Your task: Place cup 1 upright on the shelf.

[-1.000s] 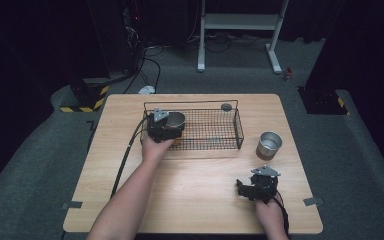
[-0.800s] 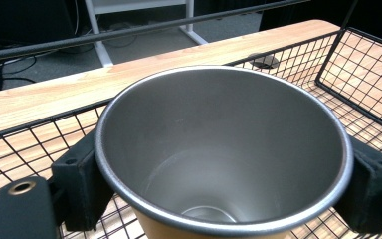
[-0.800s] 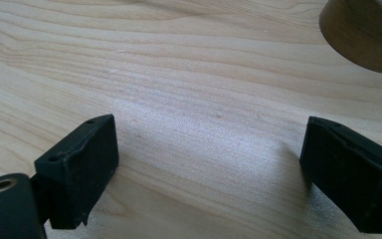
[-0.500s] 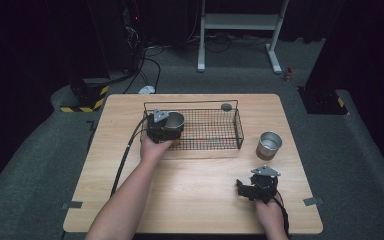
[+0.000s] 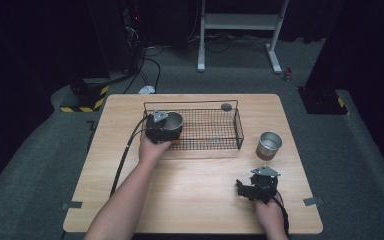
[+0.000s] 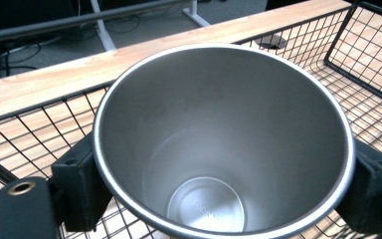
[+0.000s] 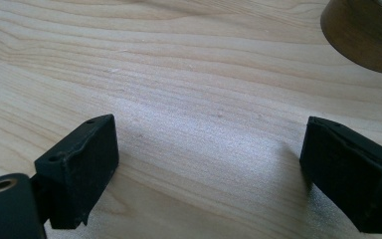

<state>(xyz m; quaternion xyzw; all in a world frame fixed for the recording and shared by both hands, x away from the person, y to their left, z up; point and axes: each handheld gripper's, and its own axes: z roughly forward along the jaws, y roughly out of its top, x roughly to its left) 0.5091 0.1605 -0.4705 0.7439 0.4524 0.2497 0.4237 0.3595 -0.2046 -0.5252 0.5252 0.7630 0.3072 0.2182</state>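
Steel cup [image 6: 219, 144]: shiny, empty, upright, mouth up, at wire basket's [image 5: 215, 131] left end, clamped by both jaws.

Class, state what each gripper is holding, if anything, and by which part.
The left gripper holds a steel cup by its outer wall just below the rim, one finger on each side. The right gripper is open over the table, holding nothing.

Left forearm reached forward across table, bare, hand wrapped round black two-jaw left gripper [image 5: 166, 126]; its jaws pressed against both sides of held object. Right hand [image 5: 269, 215] low near table's near edge, holding black two-jaw right gripper [image 5: 243, 187]; jaws spread wide, nothing between them
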